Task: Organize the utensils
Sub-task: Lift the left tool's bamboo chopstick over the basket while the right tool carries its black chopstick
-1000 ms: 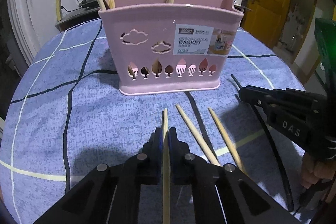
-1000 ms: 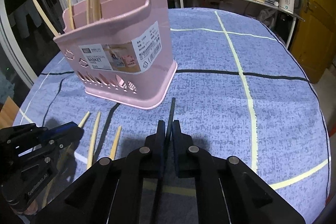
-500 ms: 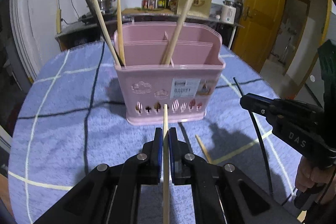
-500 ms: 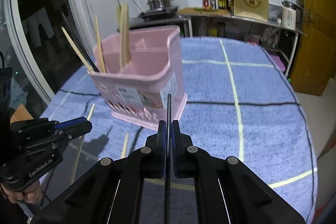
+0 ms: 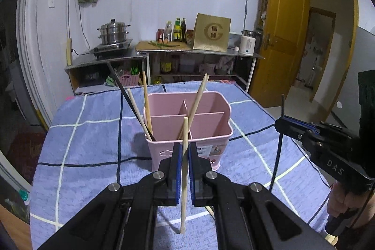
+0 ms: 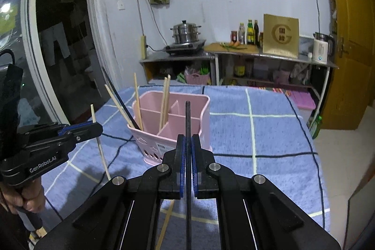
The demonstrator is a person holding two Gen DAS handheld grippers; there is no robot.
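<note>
Two chopsticks go up at once. At the bottom centre of the left wrist view, the left gripper has its jaws pinching a pale wooden chopstick, held nearly upright with its lower tip clear of the blue checked cloth on the table. At the bottom centre of the right wrist view, the right gripper has its jaws pressed on a black chopstick, also held upright. Both hang above the table, on the near side of the pink basket, which stands mid-frame in each view.

The job looks partly done — the basket already holds several wooden chopsticks and one black one leaning out of its left compartments, with another wooden pair slanting from the middle. The right compartments appear empty. What is left, by this reading, is to lower the two held sticks into the basket, then collect at least one more wooden stick lying on the cloth at the lower left of the right wrist view.
</note>
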